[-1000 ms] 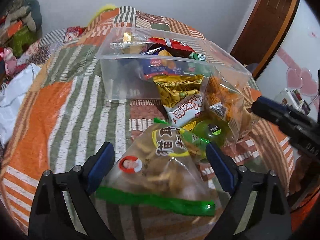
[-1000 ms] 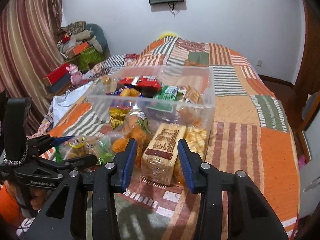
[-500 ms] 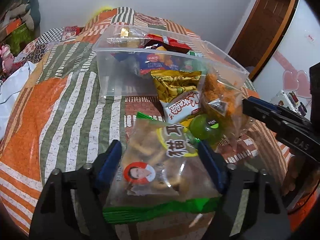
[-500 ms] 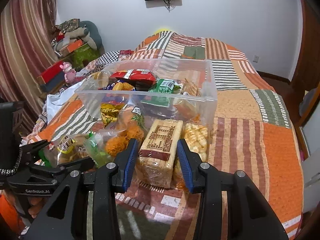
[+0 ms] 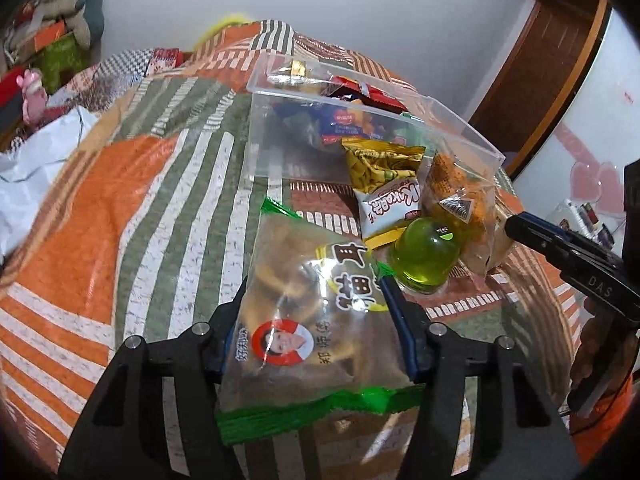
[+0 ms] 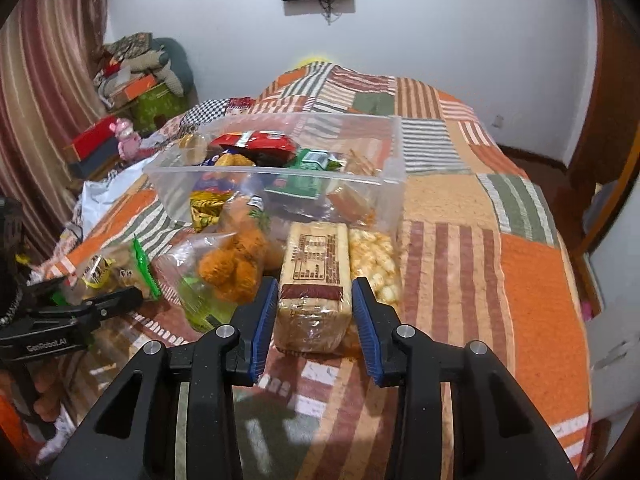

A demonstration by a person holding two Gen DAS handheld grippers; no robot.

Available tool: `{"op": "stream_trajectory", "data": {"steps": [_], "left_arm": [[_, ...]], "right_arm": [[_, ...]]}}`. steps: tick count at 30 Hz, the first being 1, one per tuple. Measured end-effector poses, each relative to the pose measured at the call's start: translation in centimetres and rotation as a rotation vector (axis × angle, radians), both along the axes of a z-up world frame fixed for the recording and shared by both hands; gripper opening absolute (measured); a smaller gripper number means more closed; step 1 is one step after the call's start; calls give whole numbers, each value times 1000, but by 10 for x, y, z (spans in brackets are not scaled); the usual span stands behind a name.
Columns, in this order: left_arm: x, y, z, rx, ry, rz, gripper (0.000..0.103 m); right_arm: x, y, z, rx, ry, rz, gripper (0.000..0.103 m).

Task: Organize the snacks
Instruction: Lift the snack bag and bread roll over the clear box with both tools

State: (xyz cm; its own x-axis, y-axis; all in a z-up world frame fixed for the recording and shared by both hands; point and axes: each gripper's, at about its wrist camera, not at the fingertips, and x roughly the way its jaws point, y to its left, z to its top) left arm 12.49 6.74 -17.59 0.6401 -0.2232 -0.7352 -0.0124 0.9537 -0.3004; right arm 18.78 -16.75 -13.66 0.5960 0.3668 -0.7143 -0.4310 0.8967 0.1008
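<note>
Left gripper: jaws closing around the clear bag of brown snacks with green seal, pads at both long edges, bag bulging between them, so pinching it or about to. Bag's long axis runs along the gripper's pointing line, toward the clear plastic bin, which sits straight ahead and slightly right on the patchwork bedspread.

Right gripper: jaws closing on the wrapped biscuit block; pads sit right at its sides, contact looks made but a thin gap on the right can't be ruled out. Block's long axis also points at the bin, directly ahead.

Between the two grippers: green jelly cup, orange puff bag, popcorn-like bag touching the block. Bin already part filled. Left bag lies nearer the bin's near-left corner; right block nearer its front wall. Likely next: lift and carry forward.
</note>
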Motion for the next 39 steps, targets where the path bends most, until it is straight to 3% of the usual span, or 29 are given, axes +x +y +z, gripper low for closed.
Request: {"op": "stream_trajectory", "data": {"steps": [5,11,17,22,29,39], "left_arm": [[-2,-9,-2,39,-2,-8,61],[-5,-25,-6,152,-19,-26,63],[-5,-20,-6,119,-31,-22,63],[-7,-20,-4,105,-39,-25,53],[-10,-16,5,97,-45,-1,49],[-16,-16,42,97,-117,36,48]], "right_arm": [[-2,5,0,39,27,32,34],[0,19,-5,-6,20,34,36],[9,18,-20,-15,65,1,35],[5,14,-17,-7,53,-8,34],[-8,4,0,22,0,-11,34],[-14,-16,27,116,-47,-24,33]]}}
